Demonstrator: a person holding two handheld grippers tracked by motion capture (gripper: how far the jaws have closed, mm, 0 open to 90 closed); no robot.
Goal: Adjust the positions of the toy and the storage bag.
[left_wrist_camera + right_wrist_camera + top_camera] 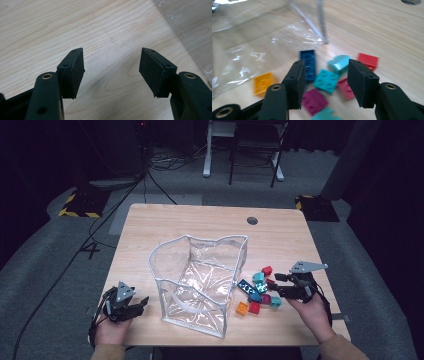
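Bricks heaped beside clear bag; right gripper spread above them (nothing pinched); left gripper spread, empty.

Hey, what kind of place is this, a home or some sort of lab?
Probably a lab or recording studio, not a home: a lone wooden table on grey carpet, black drapes all round, cables trailing across the floor, and yellow-black hazard-striped stand bases beside it.

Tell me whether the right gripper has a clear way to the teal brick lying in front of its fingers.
Probably yes. The right gripper is open, and the teal brick lies flat on the table just ahead between its fingers. Other bricks crowd close beside it, but nothing covers it.
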